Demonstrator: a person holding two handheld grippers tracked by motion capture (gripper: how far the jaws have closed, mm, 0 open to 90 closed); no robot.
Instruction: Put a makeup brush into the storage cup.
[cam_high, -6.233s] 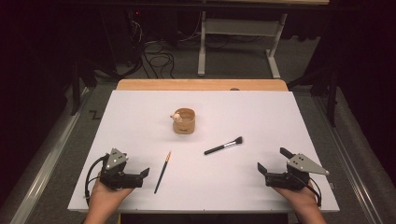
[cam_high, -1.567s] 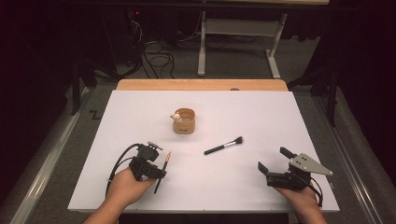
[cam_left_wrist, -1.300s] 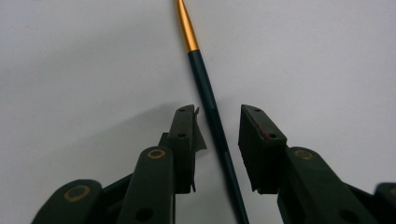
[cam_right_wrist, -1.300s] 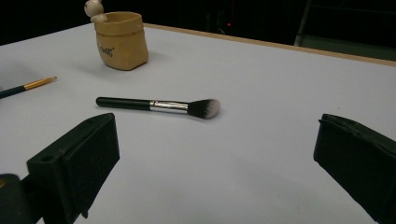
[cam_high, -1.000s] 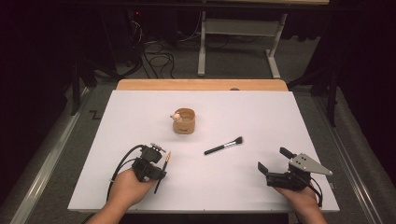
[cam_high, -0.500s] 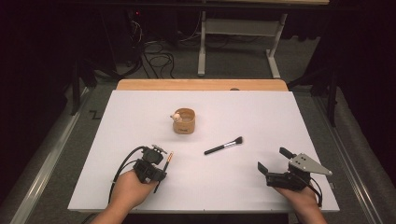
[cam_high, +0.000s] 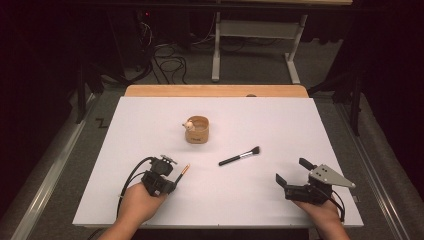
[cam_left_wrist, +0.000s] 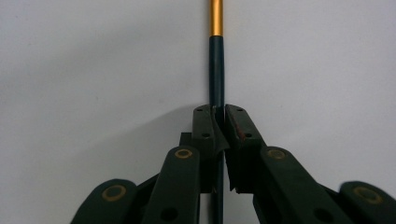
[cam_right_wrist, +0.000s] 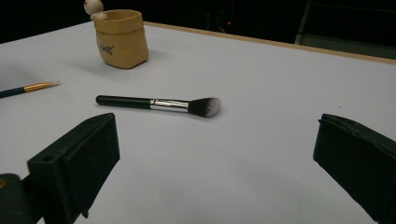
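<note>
A dim lab or recording room: white tabletop (cam_high: 325, 130) on a wooden bench, cables (cam_high: 165, 55) tangled on grey carpet, metal desk frame (cam_high: 255, 45) behind.

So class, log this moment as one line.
left gripper: just closed on thin brush | right gripper: open, idle | makeup brush: untouched

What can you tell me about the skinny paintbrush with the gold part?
The paintbrush is thin, with a dark teal handle, a shiny gold metal band and a tiny pale tip. It lies flat on the white table, pointing toward the tan pot. The left gripper has just closed its black jaws on the handle, and nothing else touches the brush.
</note>
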